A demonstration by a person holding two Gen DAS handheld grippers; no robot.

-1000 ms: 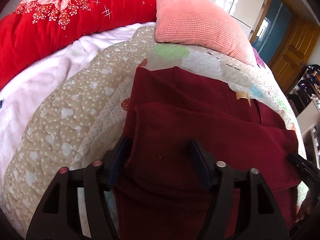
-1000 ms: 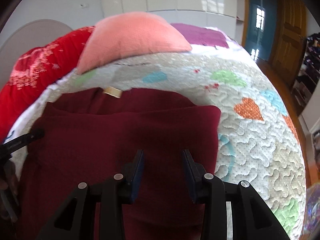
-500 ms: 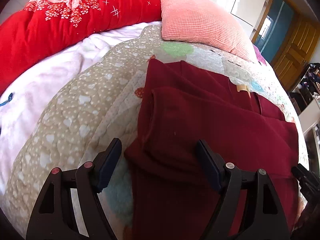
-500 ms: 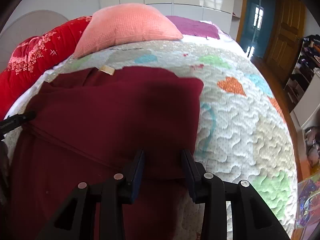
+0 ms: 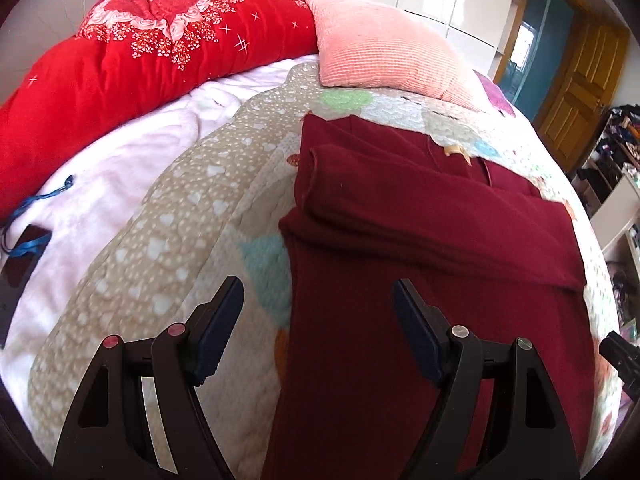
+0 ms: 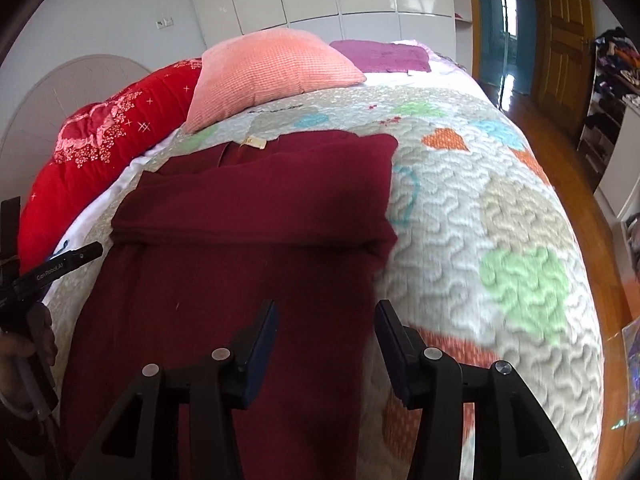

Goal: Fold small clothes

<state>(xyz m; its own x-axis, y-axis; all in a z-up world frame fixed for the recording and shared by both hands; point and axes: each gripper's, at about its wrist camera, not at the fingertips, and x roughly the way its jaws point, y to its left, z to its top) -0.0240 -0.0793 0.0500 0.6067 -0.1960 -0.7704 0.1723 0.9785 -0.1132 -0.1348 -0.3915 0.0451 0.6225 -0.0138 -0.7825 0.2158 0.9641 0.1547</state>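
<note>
A dark red garment [image 5: 420, 248] lies on the quilted bedspread [image 5: 168, 248], its far part folded back over itself, with a tan label [image 5: 456, 151] at the far edge. It also shows in the right wrist view [image 6: 248, 220]. My left gripper [image 5: 318, 320] is open and empty, raised over the garment's left edge. My right gripper [image 6: 326, 340] is open and empty, raised over the garment's right edge. The left gripper's body [image 6: 52, 270] shows at the left of the right wrist view.
A pink pillow [image 5: 384, 56] and a red floral duvet [image 5: 120, 64] lie at the head of the bed. A white blanket [image 5: 100, 192] with a dark phone [image 5: 16, 276] on a blue lanyard lies left. A purple cloth [image 6: 380, 56] lies far back. Wooden floor [image 6: 568, 152] is right.
Both grippers have let go of the garment's folded part and pulled back toward me, away from the fold. The right jaws have opened wider. The fold now lies flat on the garment.
</note>
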